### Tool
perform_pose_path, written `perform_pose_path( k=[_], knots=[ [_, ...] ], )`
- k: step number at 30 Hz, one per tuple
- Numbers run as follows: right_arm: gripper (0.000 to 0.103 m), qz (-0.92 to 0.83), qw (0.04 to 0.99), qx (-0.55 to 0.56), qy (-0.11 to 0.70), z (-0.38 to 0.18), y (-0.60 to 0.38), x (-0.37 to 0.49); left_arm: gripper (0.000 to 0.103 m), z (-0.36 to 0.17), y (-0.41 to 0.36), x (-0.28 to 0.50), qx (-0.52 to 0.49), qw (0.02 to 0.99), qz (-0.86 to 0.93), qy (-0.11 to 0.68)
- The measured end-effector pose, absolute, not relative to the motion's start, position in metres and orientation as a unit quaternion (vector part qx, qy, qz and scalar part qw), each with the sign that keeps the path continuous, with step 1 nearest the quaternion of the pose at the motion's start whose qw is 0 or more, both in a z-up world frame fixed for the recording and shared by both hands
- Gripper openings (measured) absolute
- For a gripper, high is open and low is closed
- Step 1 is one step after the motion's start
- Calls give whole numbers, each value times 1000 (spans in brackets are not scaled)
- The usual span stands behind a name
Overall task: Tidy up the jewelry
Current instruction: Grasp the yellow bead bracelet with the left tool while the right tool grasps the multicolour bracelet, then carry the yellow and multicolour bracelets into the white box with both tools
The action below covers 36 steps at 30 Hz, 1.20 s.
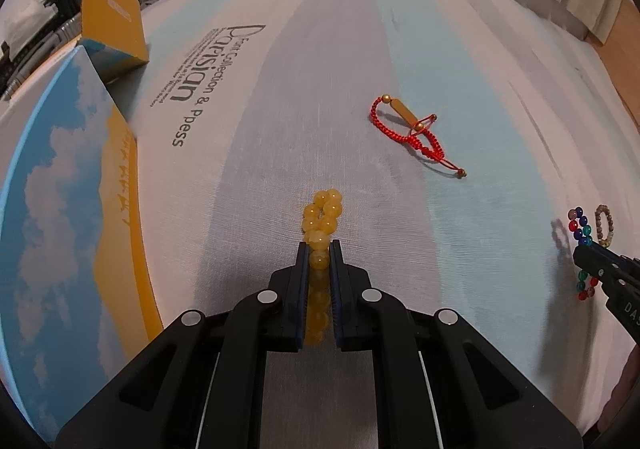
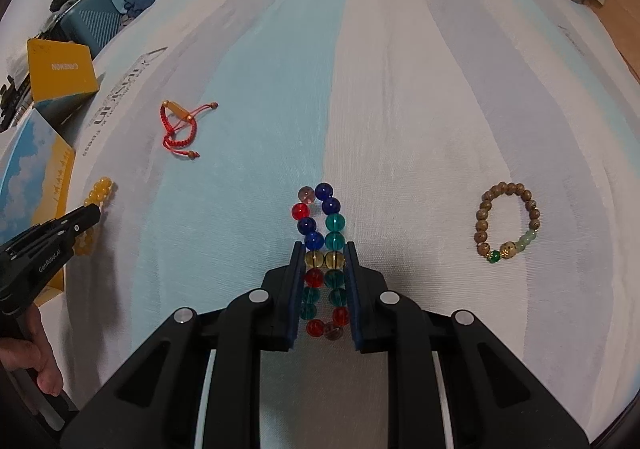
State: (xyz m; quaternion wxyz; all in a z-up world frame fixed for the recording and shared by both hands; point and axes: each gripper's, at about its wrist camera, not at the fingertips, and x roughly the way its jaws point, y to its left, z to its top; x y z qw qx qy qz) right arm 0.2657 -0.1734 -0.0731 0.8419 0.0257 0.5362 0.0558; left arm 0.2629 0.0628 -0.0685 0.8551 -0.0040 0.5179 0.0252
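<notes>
My left gripper [image 1: 319, 245] is shut on a yellow bead bracelet [image 1: 322, 215], squeezed flat between the pads on the striped bed sheet. My right gripper [image 2: 323, 247] is shut on a multicoloured glass bead bracelet [image 2: 320, 209], pressed into a narrow loop. A red cord bracelet [image 1: 416, 129] with a gold tube lies ahead right of the left gripper, and shows in the right wrist view [image 2: 180, 127] too. A brown wooden bead bracelet [image 2: 508, 223] lies to the right of the right gripper. Each gripper shows in the other's view, the left one [image 2: 86, 215] and the right one [image 1: 588, 251].
A blue and yellow box lid with a cloud print [image 1: 68, 189] lies at the left. An upright yellow box [image 1: 110, 11] stands behind it. Clothes and a blue case [image 2: 96, 21] sit at the far left edge. A wooden floor [image 2: 628, 29] shows past the bed's right edge.
</notes>
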Motion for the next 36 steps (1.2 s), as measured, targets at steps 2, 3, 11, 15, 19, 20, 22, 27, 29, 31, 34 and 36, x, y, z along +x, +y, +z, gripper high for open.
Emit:
perform_pose_path(
  k=[2,3,11,15,19,20,22,27,29,31,34,36],
  knots=[
    [18,56,843,26,534,-69,-174,264,9,-65,61,262,-4,857,24,516],
    [18,55,844,26,533,-67,-174,263,9,-62,60,262,-4,857,23,515],
    [18,55,850,27,524,-49,-173,257,9,-43,55,254,-4,863,19,505],
    [18,56,854,26,517,-38,-171,254,9,-33,55,251,-5,865,18,502],
    [18,56,858,26,510,-26,-168,250,9,-21,55,246,-5,869,17,495],
    [18,56,859,25,509,-24,-168,250,9,-18,54,244,-5,869,17,494],
    [18,56,861,24,505,-18,-166,248,9,-11,53,240,-5,872,17,490],
    [18,60,866,25,495,-4,-161,243,9,4,55,233,-5,877,17,481],
    [18,61,868,22,492,1,-159,241,9,10,57,231,-6,879,18,477],
    [18,64,870,21,489,7,-155,240,9,17,58,228,-7,880,19,474],
    [18,69,873,18,483,17,-147,237,9,29,61,223,-8,884,20,467],
    [18,73,876,17,477,25,-141,234,9,36,65,220,-14,886,22,462]
  ],
)
